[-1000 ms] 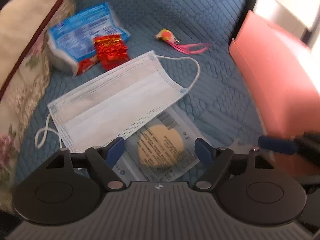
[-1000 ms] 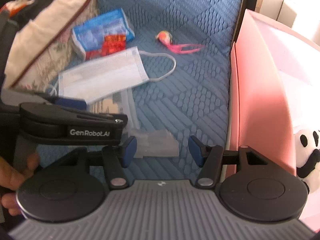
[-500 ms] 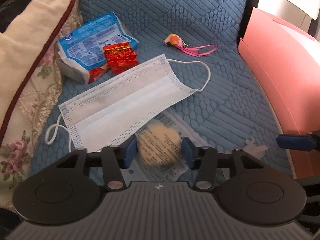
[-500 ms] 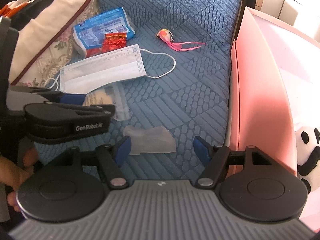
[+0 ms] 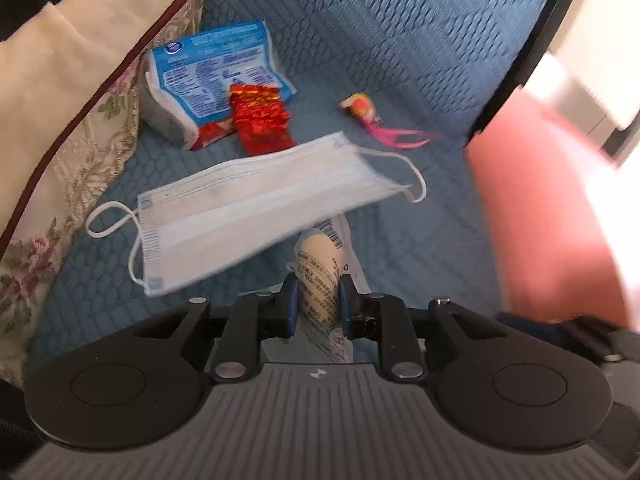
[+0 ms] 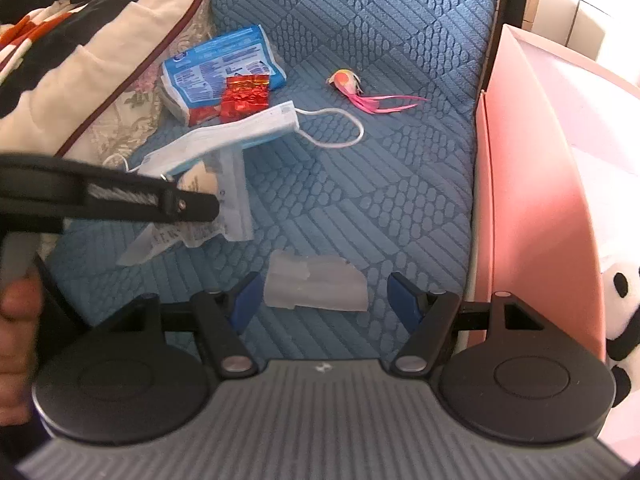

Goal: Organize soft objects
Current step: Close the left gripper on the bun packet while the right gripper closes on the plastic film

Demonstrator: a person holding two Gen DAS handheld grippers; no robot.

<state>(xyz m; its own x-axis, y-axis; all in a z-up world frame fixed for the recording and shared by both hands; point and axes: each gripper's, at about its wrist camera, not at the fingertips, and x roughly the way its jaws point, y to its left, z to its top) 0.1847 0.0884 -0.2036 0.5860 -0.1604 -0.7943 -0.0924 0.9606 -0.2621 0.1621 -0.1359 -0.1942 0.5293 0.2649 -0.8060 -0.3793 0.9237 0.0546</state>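
Observation:
My left gripper [image 5: 318,300] is shut on a clear packet with a beige puff [image 5: 320,264] and lifts it off the blue cushion [image 5: 400,40]; the packet [image 6: 228,200] hangs from it in the right wrist view. A white face mask [image 5: 256,208] rests partly on the lifted packet and tilts up. My right gripper [image 6: 324,300] is open and empty, just above a small clear plastic wrapper [image 6: 316,286]. The pink box [image 6: 532,184] stands at the right with a panda plush [image 6: 620,312] inside.
A blue tissue pack [image 5: 216,76] and red foil packets [image 5: 260,120] lie at the back left by a floral pillow [image 5: 72,128]. A small pink-tailed toy [image 5: 368,114] lies at the back. The pink box wall [image 5: 540,216] is close on the right.
My left gripper closed on the puff packet and raised it, tipping the mask's near edge up. The right gripper stayed open and drew back slightly over the clear wrapper.

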